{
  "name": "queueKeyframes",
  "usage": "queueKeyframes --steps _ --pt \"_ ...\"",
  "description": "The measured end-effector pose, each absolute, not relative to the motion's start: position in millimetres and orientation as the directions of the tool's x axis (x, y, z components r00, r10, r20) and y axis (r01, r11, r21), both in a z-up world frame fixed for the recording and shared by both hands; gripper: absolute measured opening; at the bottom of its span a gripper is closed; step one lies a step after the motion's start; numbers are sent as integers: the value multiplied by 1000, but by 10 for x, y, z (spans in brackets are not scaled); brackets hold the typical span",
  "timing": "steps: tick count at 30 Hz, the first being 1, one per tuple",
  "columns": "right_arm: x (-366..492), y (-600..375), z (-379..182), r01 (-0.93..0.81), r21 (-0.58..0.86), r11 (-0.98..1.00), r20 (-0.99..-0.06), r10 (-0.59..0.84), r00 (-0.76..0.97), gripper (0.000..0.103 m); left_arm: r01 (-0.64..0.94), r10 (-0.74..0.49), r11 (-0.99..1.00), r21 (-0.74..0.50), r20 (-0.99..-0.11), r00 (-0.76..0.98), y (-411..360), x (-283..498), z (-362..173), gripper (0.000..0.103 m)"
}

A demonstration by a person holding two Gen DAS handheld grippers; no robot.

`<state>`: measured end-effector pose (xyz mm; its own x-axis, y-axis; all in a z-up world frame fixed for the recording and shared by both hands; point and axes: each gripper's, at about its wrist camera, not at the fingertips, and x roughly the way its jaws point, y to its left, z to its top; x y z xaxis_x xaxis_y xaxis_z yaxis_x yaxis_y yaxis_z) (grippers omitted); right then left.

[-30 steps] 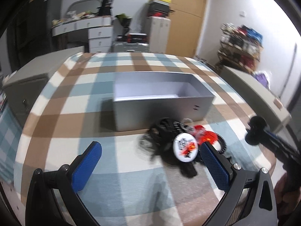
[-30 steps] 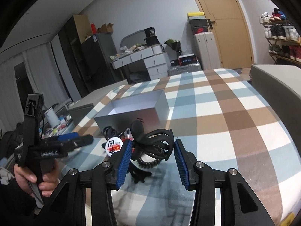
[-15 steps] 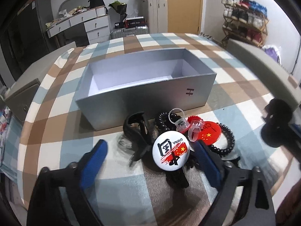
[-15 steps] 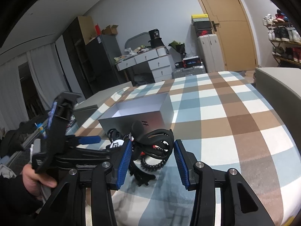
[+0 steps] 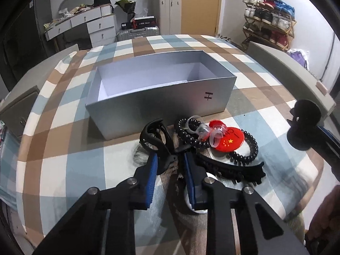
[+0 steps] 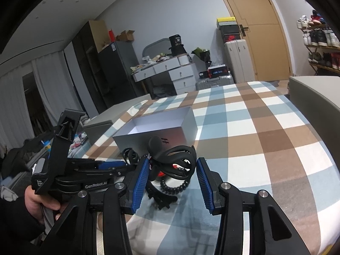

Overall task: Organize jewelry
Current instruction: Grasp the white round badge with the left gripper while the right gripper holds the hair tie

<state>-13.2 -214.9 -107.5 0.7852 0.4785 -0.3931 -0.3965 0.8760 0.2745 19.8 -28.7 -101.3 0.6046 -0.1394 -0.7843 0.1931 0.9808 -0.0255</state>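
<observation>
An open silver box stands on the checked tablecloth; it also shows in the right wrist view. In front of it lies a pile: a black hair claw, a black coil bracelet, a red flag badge, clear rings and a black toothed clip. My left gripper is shut on the black hair claw's handle end. My right gripper holds a second black hair claw between its blue pads.
A white round badge is partly hidden under my left gripper's right finger. Grey benches flank the table. My right gripper's body shows at the right edge of the left wrist view. The tablecloth extends far to the right.
My left gripper moved forward over the pile and closed from wide open onto the black hair claw. The right gripper stayed almost still with its claw.
</observation>
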Motion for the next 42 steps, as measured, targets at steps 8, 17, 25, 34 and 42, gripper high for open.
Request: queueKeyframes --steps 8,17,25,34,42 --pt "-131 -2089 -1064 -406 273 872 -395 487 779 45 209 -226 970 -122 -764 604 -173 162 -1004 17" --pt "-109 -2041 -1066 -408 280 869 -404 492 771 45 327 -336 931 -163 -730 594 -209 -90 -950 41" --pt "-145 -2000 -1034 -414 259 873 -403 487 775 45 355 -318 926 -128 -773 550 -417 47 -1087 46" --pt "-152 -2014 -1055 -409 265 873 -403 486 776 45 342 -270 936 -85 -796 542 -433 60 -1111 27" --pt "-138 -2014 -1056 -411 268 872 -401 488 775 45 352 -267 934 -66 -783 561 -417 -15 -1063 14"
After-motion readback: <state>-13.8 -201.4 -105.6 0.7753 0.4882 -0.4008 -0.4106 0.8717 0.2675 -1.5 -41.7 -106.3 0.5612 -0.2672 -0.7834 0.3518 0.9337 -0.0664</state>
